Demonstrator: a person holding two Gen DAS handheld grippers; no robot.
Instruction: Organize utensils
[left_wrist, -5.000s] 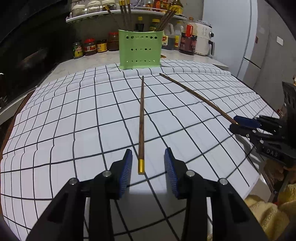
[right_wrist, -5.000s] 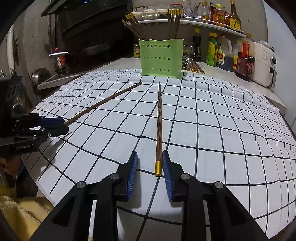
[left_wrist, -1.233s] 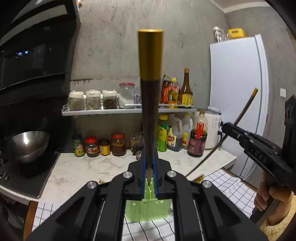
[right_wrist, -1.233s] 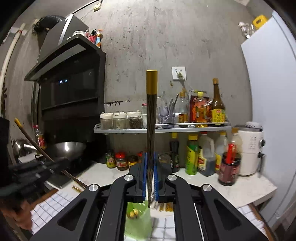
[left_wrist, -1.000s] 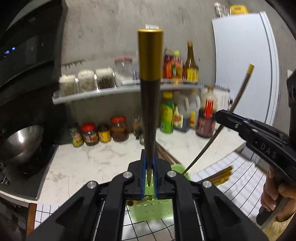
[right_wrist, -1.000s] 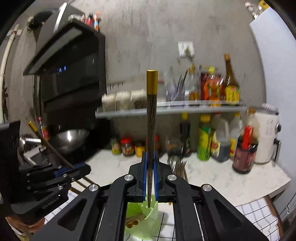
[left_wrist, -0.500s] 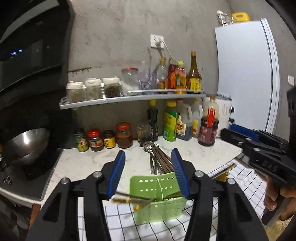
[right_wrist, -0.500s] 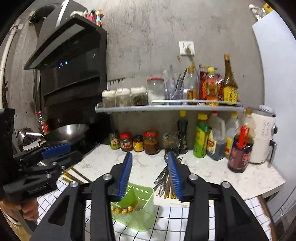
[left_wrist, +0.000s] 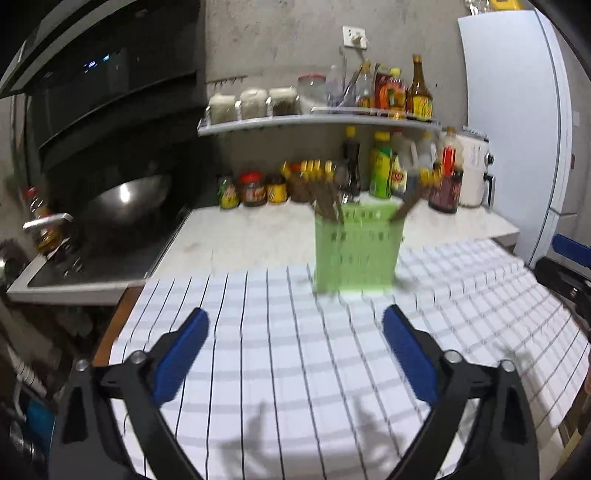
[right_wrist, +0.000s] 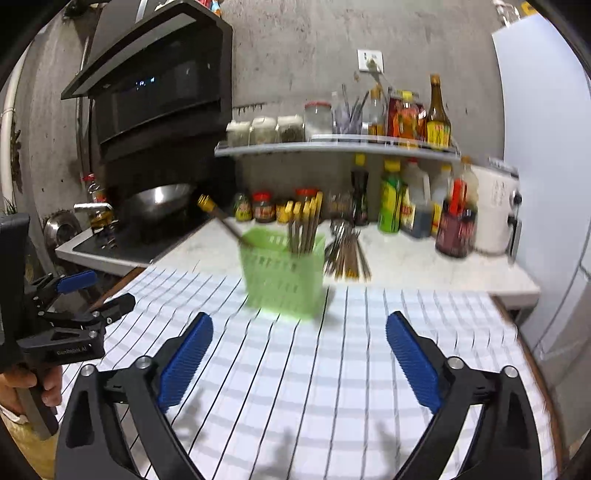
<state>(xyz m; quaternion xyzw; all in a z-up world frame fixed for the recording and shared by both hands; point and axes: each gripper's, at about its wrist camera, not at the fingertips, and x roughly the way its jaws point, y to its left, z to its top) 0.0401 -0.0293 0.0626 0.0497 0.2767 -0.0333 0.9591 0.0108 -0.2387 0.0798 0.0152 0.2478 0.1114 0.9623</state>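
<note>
A green perforated holder (left_wrist: 356, 247) (right_wrist: 282, 273) stands at the far edge of the checked cloth (left_wrist: 280, 384). Gold-capped brown chopsticks (left_wrist: 325, 195) (right_wrist: 304, 225) stand bunched in it. One more chopstick (right_wrist: 221, 218) leans out to the side. My left gripper (left_wrist: 295, 317) hangs over the cloth, short of the holder, jaws opening wide, nothing between them. My right gripper (right_wrist: 300, 321) does the same, also empty. In the right wrist view the left gripper (right_wrist: 88, 295) shows at the left edge, held by a hand.
Loose chopsticks and a spoon (right_wrist: 347, 254) lie on the marble counter behind the holder. Jars and sauce bottles (right_wrist: 406, 206) line the back wall and shelf. A wok (right_wrist: 159, 199) sits on the stove at left. A white appliance (right_wrist: 495, 210) and fridge (left_wrist: 517, 110) stand at right.
Both grippers let go of their upright chopsticks, which now stand in the green holder. Both sets of jaws went from shut to wide, and both grippers drew back and tilted down.
</note>
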